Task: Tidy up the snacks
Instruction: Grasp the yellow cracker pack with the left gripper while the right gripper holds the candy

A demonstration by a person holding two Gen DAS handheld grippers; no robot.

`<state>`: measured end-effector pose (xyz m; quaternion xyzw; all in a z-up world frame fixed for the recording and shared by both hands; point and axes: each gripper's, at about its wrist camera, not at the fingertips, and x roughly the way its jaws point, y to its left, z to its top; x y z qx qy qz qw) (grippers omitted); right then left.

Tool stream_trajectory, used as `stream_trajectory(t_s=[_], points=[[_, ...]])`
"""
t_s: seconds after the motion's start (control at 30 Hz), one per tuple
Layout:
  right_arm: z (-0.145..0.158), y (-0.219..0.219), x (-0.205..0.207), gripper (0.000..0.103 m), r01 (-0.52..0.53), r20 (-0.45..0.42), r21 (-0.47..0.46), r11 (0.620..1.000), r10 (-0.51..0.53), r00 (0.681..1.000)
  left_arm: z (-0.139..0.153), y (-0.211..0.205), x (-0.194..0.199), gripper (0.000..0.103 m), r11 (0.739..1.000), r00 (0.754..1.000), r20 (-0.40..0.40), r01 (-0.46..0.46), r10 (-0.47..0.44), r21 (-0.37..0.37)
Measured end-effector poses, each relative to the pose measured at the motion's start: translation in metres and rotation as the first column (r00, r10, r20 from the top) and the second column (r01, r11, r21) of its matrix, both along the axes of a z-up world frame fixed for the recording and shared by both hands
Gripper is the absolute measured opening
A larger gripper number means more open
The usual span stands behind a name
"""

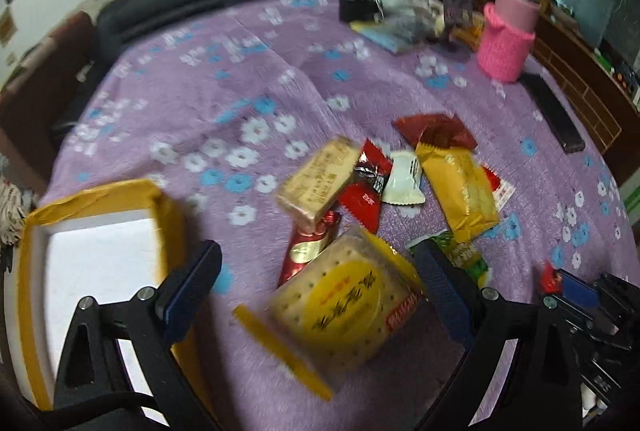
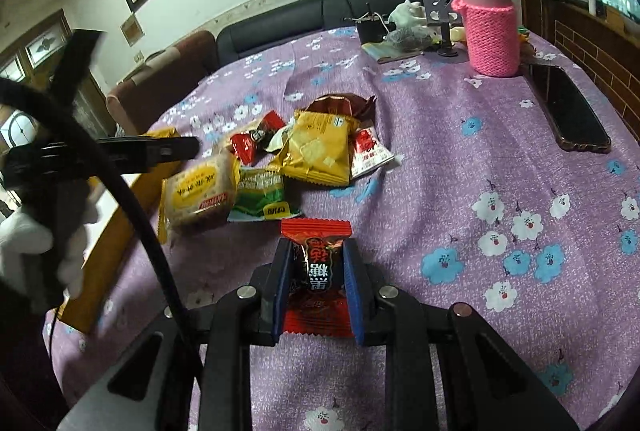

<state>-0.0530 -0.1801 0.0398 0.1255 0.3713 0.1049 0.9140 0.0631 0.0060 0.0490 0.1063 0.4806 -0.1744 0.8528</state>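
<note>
Several snack packets lie in a pile on the purple flowered tablecloth (image 1: 260,79). My left gripper (image 1: 320,279) is open, its fingers either side of a yellow cracker packet (image 1: 348,307) that lies between them. The same cracker packet shows in the right wrist view (image 2: 200,191). A white foam box with yellow tape (image 1: 96,255) sits just left of the left gripper. My right gripper (image 2: 318,267) is shut on a red candy packet (image 2: 318,263) and holds it just above the cloth. A yellow biscuit bag (image 2: 316,147) and a green packet (image 2: 260,195) lie in the pile.
A pink knit-sleeved thermos (image 2: 490,15) stands at the back right. A black phone (image 2: 572,111) lies near the right table edge. A phone stand and clutter (image 2: 404,27) sit at the back. A dark sofa (image 2: 280,19) is behind the table.
</note>
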Motion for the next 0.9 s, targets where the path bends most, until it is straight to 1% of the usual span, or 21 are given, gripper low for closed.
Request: stream_trajectory(t_s=[0.07, 0.1, 0.13, 0.2, 0.27, 0.4, 0.5, 0.53, 0.57, 0.6, 0.63, 0.7, 0.8, 0.9], points=[[0.0, -0.003, 0.0, 0.024, 0.0, -0.002, 0.015, 1.0, 0.0, 1.0, -0.016, -0.003, 0.009, 0.097, 1.0, 0.995, -0.095, 0.016, -0.016, 0.001], [0.0, -0.004, 0.0, 0.024, 0.0, -0.004, 0.021, 1.0, 0.0, 1.0, -0.021, -0.003, 0.011, 0.097, 1.0, 0.991, -0.131, 0.023, -0.024, -0.01], [0.0, -0.005, 0.0, 0.024, 0.001, -0.004, 0.025, 1.0, -0.001, 1.0, -0.026, -0.002, 0.01, 0.096, 0.999, 0.984, -0.171, 0.036, -0.042, -0.037], [0.0, -0.005, -0.001, 0.024, 0.001, -0.001, 0.033, 0.999, -0.001, 1.0, -0.029, 0.0, 0.004, 0.096, 0.995, 0.976, -0.205, 0.054, -0.069, -0.08], [0.001, -0.006, -0.001, 0.024, 0.0, -0.001, 0.037, 0.999, 0.0, 1.0, -0.032, -0.001, -0.008, 0.096, 0.991, 0.97, -0.217, 0.09, -0.109, -0.094], [0.0, -0.005, -0.001, 0.024, -0.003, -0.002, 0.041, 0.999, 0.003, 1.0, -0.032, -0.011, -0.032, 0.096, 0.985, 0.969, -0.177, 0.166, -0.171, -0.047], [0.0, -0.005, -0.001, 0.024, -0.003, -0.003, 0.039, 0.999, 0.004, 1.0, -0.033, -0.019, -0.038, 0.096, 0.988, 0.98, -0.128, 0.154, -0.151, 0.012], [0.0, -0.006, 0.0, 0.024, -0.004, -0.004, 0.038, 0.999, 0.004, 1.0, -0.034, -0.022, -0.039, 0.091, 0.99, 0.985, -0.112, 0.139, -0.135, 0.031], [0.0, -0.006, 0.0, 0.024, -0.003, -0.005, 0.035, 0.999, 0.003, 1.0, -0.036, -0.023, -0.039, 0.082, 0.991, 0.987, -0.101, 0.128, -0.123, 0.044], [0.0, -0.006, 0.0, 0.024, -0.001, -0.005, 0.033, 0.999, 0.001, 1.0, -0.035, -0.024, -0.041, 0.077, 0.992, 0.992, -0.075, 0.11, -0.106, 0.057], [-0.001, -0.006, 0.0, 0.024, 0.001, -0.004, 0.031, 1.0, -0.001, 1.0, -0.034, -0.024, -0.042, 0.071, 0.993, 0.992, -0.07, 0.105, -0.101, 0.053], [-0.001, -0.006, 0.0, 0.024, 0.005, -0.004, 0.024, 1.0, -0.005, 1.0, -0.031, -0.025, -0.047, 0.07, 0.995, 0.994, -0.066, 0.093, -0.09, 0.033], [-0.001, -0.005, -0.001, 0.024, 0.007, -0.002, 0.013, 1.0, -0.007, 1.0, -0.026, -0.021, -0.06, 0.07, 0.998, 0.997, -0.036, 0.067, -0.066, 0.02], [0.001, -0.002, -0.004, 0.024, 0.0, 0.018, 0.005, 1.0, -0.001, 1.0, -0.014, -0.007, -0.074, 0.07, 0.999, 0.999, -0.013, 0.031, -0.031, -0.037]])
